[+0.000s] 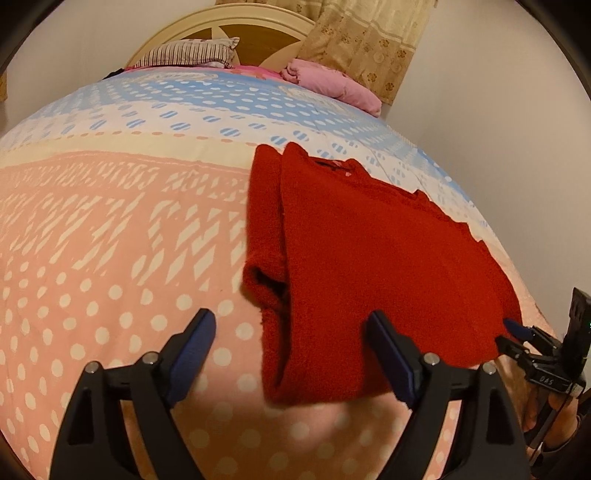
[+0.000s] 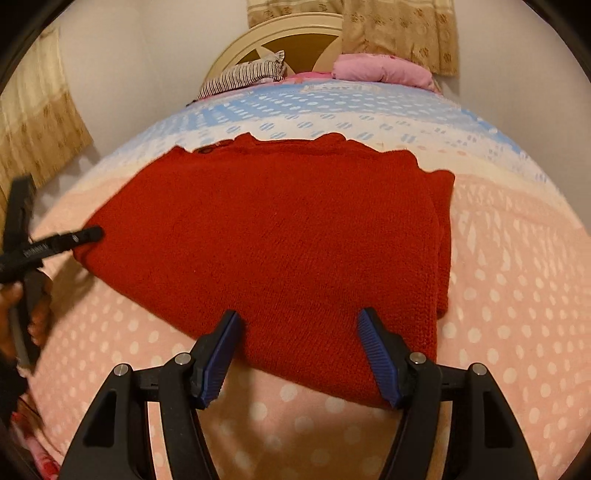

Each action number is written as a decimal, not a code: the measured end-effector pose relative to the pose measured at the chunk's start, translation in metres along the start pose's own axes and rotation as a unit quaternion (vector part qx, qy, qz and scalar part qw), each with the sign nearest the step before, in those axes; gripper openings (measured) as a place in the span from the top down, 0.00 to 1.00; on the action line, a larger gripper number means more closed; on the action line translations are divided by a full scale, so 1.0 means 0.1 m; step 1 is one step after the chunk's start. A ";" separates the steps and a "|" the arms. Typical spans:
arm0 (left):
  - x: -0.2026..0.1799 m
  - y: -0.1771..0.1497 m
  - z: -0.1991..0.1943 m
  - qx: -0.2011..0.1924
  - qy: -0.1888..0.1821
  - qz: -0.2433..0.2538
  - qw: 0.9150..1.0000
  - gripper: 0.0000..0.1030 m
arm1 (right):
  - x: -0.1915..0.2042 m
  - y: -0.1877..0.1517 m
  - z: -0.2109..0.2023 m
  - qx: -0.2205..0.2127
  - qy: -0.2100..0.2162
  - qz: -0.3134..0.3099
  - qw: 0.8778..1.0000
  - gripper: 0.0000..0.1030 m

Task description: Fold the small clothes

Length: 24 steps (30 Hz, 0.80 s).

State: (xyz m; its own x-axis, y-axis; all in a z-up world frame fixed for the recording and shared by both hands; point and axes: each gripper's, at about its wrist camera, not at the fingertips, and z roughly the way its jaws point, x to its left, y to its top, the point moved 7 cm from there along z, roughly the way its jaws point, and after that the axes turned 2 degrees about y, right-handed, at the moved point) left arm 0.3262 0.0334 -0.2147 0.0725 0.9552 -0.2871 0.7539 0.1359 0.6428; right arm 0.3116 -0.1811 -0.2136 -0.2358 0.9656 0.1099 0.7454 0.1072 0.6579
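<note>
A small red knit sweater (image 1: 369,266) lies flat on the bed, its sleeves folded in along the sides; it fills the middle of the right wrist view (image 2: 280,236). My left gripper (image 1: 291,325) is open, its jaws straddling the sweater's near left hem corner just above the bed. My right gripper (image 2: 299,328) is open, its jaws over the sweater's near hem. The right gripper also shows at the sweater's right corner in the left wrist view (image 1: 517,330). The left gripper shows at the sweater's left corner in the right wrist view (image 2: 86,234).
The bed cover (image 1: 110,221) is pink with white dots near me and blue and white farther off. A striped pillow (image 1: 192,53) and a pink bundle (image 1: 332,83) lie by the headboard (image 1: 236,26). Curtains (image 2: 399,33) hang behind. Walls flank the bed.
</note>
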 end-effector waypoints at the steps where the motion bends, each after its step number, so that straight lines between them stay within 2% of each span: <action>1: 0.02 0.00 -0.02 -0.002 0.001 -0.005 1.000 0.16 | 0.00 0.01 0.00 0.000 0.002 0.001 1.000 0.34; 6: 0.11 -0.02 -0.07 -0.008 0.022 -0.017 1.000 0.15 | -0.03 -0.01 -0.04 -0.007 0.012 0.006 1.000 0.34; 8: 0.14 -0.03 -0.08 -0.009 0.035 -0.020 0.999 0.08 | -0.04 -0.03 -0.07 -0.011 0.018 0.011 1.000 0.34; 12: 0.18 -0.03 -0.11 -0.013 0.056 -0.022 0.998 0.08 | 0.04 -0.01 -0.14 -0.022 -0.003 0.003 1.000 0.33; 24: 0.21 -0.03 -0.09 -0.001 0.081 -0.009 0.997 0.05 | 0.82 0.14 -0.01 -0.015 0.031 -0.068 0.997 0.33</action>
State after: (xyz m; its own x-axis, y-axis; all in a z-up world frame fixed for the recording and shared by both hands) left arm 0.3198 0.0551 -0.2167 -0.0475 0.9824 -0.1804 0.7533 0.1538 0.6395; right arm 0.3020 -0.1010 -0.1952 -0.3727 0.9258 0.0638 0.6849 0.2280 0.6921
